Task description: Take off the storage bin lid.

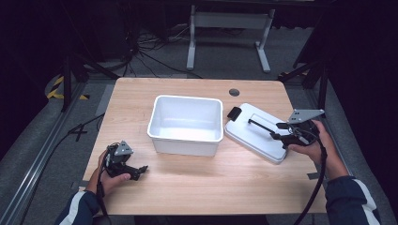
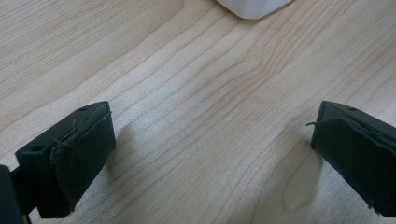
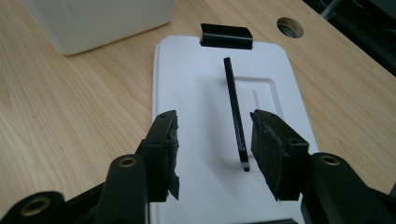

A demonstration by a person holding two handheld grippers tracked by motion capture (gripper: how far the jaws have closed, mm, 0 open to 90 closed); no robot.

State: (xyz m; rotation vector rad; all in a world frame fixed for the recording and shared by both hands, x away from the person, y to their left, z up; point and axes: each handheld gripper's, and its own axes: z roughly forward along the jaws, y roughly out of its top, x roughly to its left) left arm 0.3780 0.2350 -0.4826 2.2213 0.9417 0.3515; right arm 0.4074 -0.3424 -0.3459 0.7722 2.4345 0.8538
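High view: above near edge, facing forward-down over the table (image 1: 197,187). Gripper views: close, low along jaws; right shares lid (image 3: 205,84), left shares tabletop.

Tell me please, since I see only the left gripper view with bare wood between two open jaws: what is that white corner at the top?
Observer: It belongs to an open white bin in the middle of the table, and nothing lies inside it.
Operator: Thank you. Where is its lid?
Observer: The white lid lies flat on the table right of the bin, with a black clip at its far end.
Operator: And the other gripper?
Observer: The right gripper hovers open over the lid, its jaws on either side of the lid's thin black handle.
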